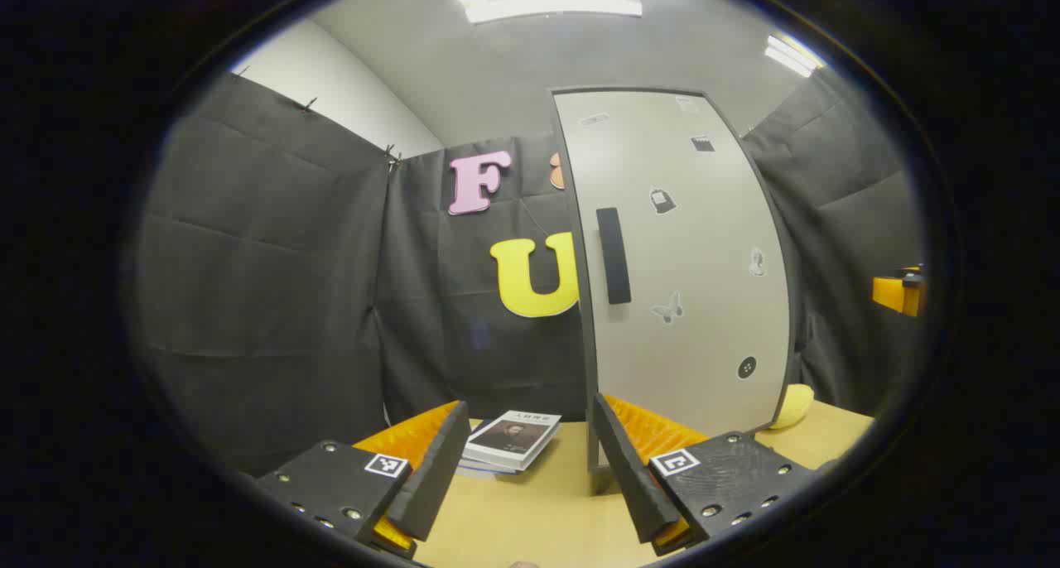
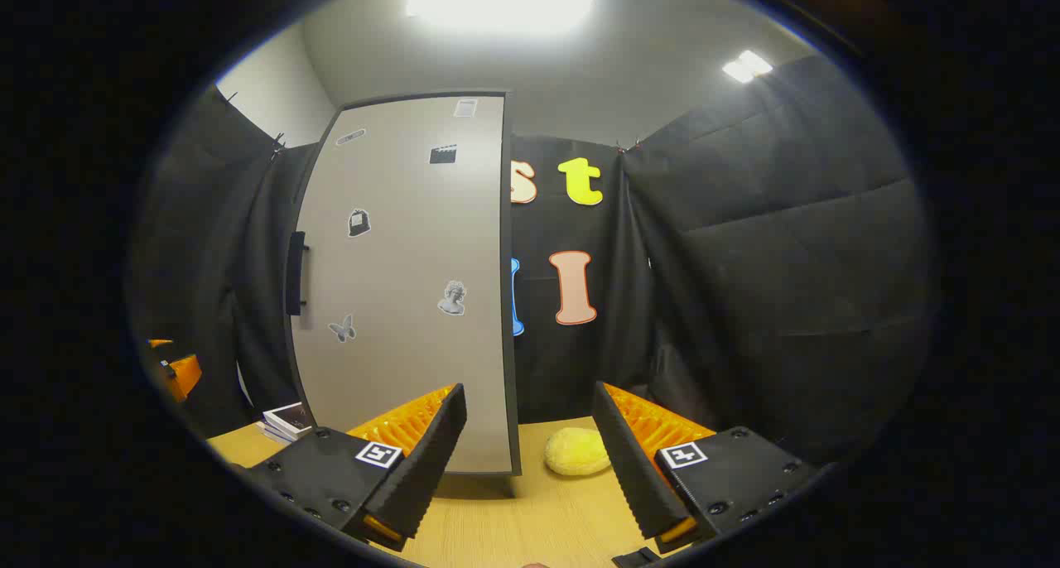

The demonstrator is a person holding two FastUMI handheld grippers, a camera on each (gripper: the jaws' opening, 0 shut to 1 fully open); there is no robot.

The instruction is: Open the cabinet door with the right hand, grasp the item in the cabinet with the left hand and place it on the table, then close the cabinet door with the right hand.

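A tall grey cabinet (image 1: 687, 262) stands on the wooden table (image 1: 538, 510), its door shut, with a dark vertical handle (image 1: 614, 256) near the door's left edge. The same cabinet (image 2: 406, 286) and handle (image 2: 296, 272) appear in the right gripper view. My left gripper (image 1: 530, 469) hovers open over the table in front of the cabinet's left edge, nothing between its fingers. Over the table near the cabinet's right edge, my right gripper (image 2: 530, 460) is open and holds nothing. What the cabinet holds is hidden behind the door.
A small stack of books (image 1: 512, 440) lies on the table left of the cabinet, also seen as books (image 2: 286, 421) in the right gripper view. A yellow sponge-like lump (image 2: 577, 451) rests right of the cabinet. Black cloth walls close in the booth.
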